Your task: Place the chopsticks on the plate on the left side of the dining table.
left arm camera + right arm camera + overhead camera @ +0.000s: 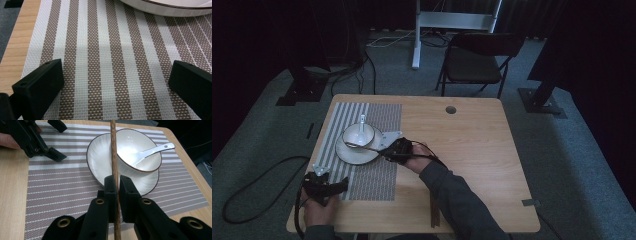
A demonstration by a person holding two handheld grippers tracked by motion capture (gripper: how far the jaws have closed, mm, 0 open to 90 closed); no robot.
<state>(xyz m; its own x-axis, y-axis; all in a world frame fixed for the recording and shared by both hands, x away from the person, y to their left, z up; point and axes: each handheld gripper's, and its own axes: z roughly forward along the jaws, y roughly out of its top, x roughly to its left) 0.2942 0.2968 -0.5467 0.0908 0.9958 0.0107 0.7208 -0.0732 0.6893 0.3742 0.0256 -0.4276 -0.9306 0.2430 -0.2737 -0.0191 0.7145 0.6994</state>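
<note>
Clamping a brown wooden chopstick [114, 157], the right gripper [117, 185] has its black jaws pressed tight on the stick, which runs straight up between them and out over the plate [96, 157] and bowl [140, 152]. From above, the same gripper [388, 151] sits at the plate's [349, 156] right edge, the chopstick [362, 146] lying across the rim. Both dishes are glossy white with a thin dark rim line; a white ceramic spoon [152, 151] leans inside the bowl. They stand on a woven placemat [62, 192] striped brown and white, on a pale wood table [12, 195]. The left gripper [331, 188] rests near the mat's near left corner, well apart from the dishes, jaws spread wide with nothing between them. I can read no writing or labels anywhere.
</note>
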